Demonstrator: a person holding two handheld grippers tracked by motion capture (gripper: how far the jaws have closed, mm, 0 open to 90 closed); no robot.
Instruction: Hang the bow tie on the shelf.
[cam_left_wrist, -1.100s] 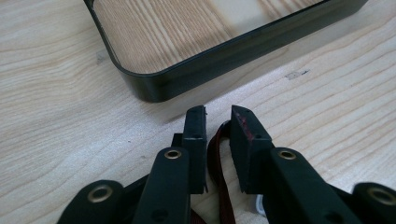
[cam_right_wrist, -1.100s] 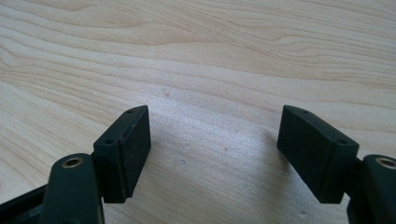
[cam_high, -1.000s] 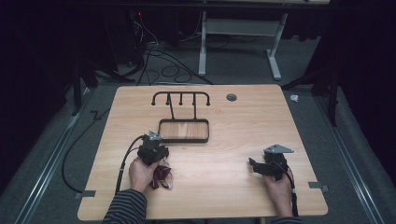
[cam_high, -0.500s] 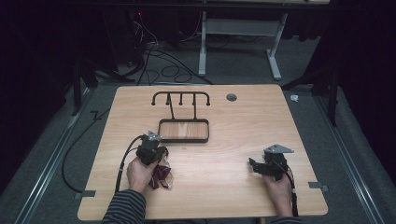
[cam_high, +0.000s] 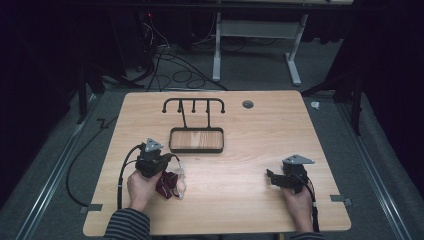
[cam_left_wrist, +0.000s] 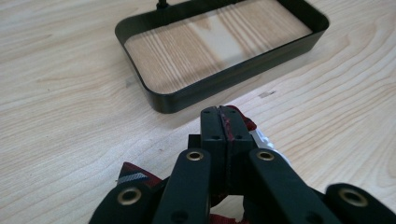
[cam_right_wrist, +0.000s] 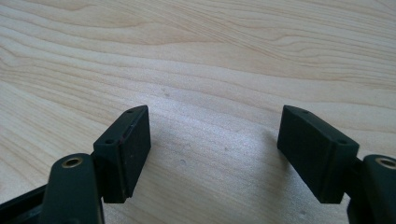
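From the high view, we hold the left gripper (cam_high: 159, 165) near the table's (cam_high: 250, 210) near-left edge, with a dark red and white bundle (cam_high: 170, 184) hanging under it, just near of the black tray (cam_high: 196, 148). We keep it close to the tray and its hook rack (cam_high: 193, 103), probably because the bundle goes there. The right gripper (cam_high: 274, 176) waits well apart at the near right, out of the way. Against the earlier frames, the left gripper has risen and drawn slightly nearer the tray, and its jaws have just been closing on the bundle; the right one has kept still.

In the left gripper view, the jaws are pressed together on a red strip of the bundle (cam_left_wrist: 233, 125), so it lifts with us; the tray (cam_left_wrist: 224, 79) lies just beyond.

In the right gripper view, the jaws stand wide apart with nothing between them, over bare wood.
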